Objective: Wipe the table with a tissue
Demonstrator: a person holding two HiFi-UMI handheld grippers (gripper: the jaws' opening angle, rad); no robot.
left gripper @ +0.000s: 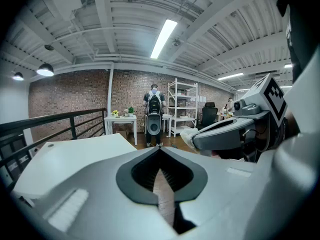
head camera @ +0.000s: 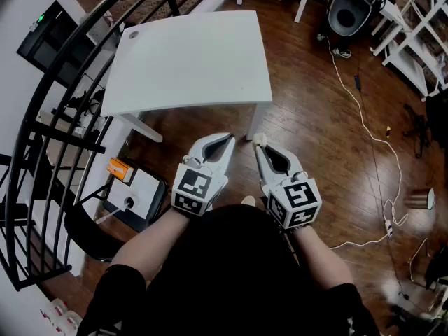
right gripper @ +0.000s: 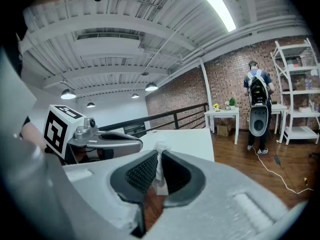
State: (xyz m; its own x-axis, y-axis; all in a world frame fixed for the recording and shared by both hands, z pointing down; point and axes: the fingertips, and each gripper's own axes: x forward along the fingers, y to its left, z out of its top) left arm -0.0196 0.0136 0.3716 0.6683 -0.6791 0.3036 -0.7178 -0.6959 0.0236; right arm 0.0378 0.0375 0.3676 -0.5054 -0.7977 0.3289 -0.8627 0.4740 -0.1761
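A white square table (head camera: 189,61) stands ahead of me on the wood floor; its top shows pale in the left gripper view (left gripper: 65,159) and the right gripper view (right gripper: 185,139). Both grippers hang short of its near edge, above the floor. My right gripper (head camera: 260,141) is shut on a small white tissue (right gripper: 159,170), whose wad pokes out at the tips (head camera: 260,138) (left gripper: 189,135). My left gripper (head camera: 229,138) is shut with nothing between its jaws (left gripper: 160,151).
A black railing (head camera: 49,138) curves along the left of the table. A white box (head camera: 136,191) with an orange item sits on the floor at lower left. A white cable (head camera: 371,131) trails across the floor at right. A person (right gripper: 257,104) stands by white shelving far off.
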